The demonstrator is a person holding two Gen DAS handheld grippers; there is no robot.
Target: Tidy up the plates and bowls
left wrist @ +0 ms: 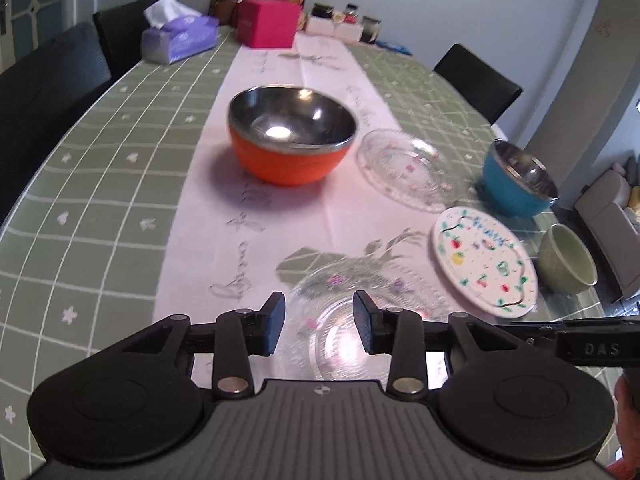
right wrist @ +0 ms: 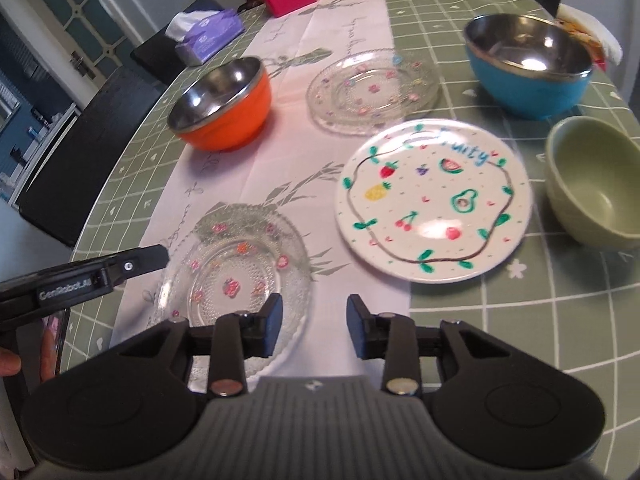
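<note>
Both tongs, left (left wrist: pixel 319 325) and right (right wrist: pixel 314 326), stood apart, empty, above near glass plate (right wrist: pixel 236 276) at lower left. Advisable: grip rim squarely, lift level, stack onto far glass plate (right wrist: pixel 372 90).

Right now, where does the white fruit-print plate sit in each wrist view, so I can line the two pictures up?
Left wrist view: the white fruit-print plate lies at the right, below the blue bowl and left of the green bowl.
Right wrist view: the plate fills the centre-right, again left of the green bowl.
Shared landmark: the orange bowl on the pale runner, up and left of the plate in both.
</note>
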